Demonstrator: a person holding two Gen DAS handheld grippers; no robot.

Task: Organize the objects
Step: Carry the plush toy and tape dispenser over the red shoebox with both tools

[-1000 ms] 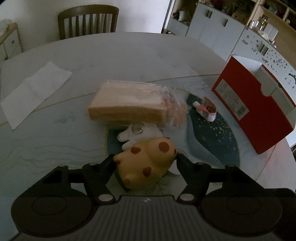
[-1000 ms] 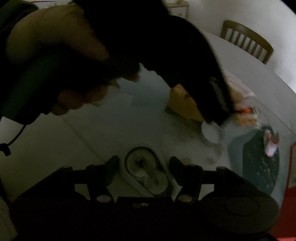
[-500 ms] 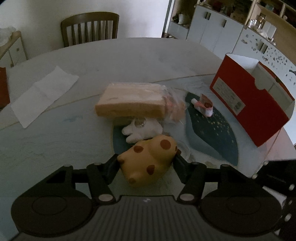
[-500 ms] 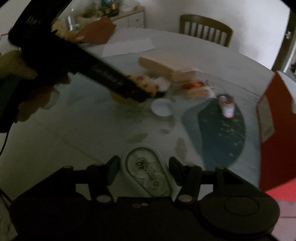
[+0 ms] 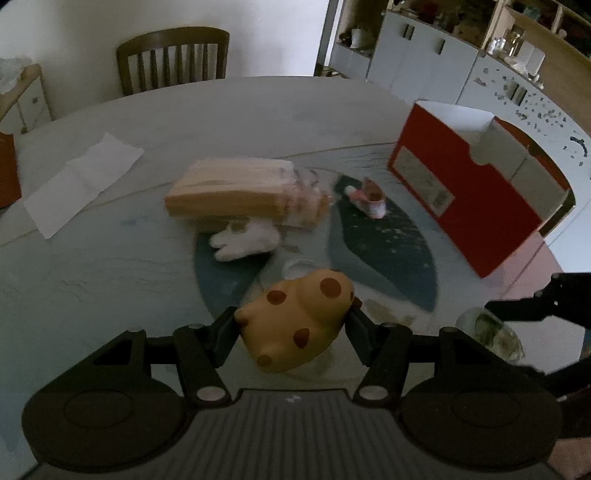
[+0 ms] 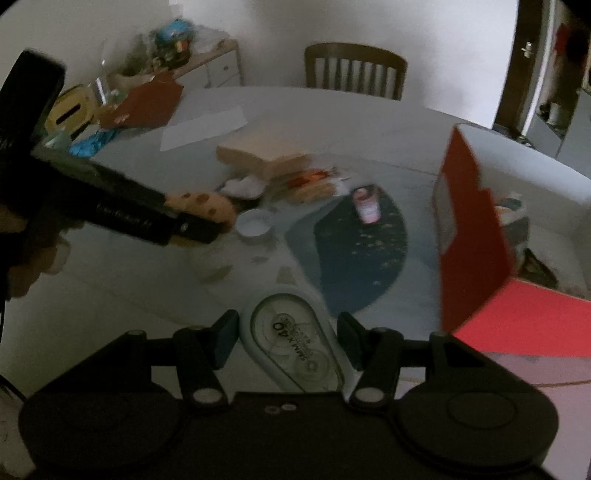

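Both loads now ride higher than 1 second ago: left gripper (image 5: 291, 325) clamps the spotted yellow toy (image 5: 299, 321), right gripper (image 6: 288, 338) pinches the correction tape (image 6: 295, 347). Red box (image 5: 469, 199) at 2 o'clock; bread bag (image 5: 240, 192) at 12, white toy (image 5: 243, 240) touching it.

Dim indoor lighting. A round, pale table (image 5: 258, 110) occupies the room. A dark wooden chair (image 5: 172, 55) stands at its far edge against a plain white wall (image 5: 258, 33). White cabinets (image 5: 424, 70) line one side; a low cluttered sideboard (image 6: 207, 62), possibly drawers, stands opposite.
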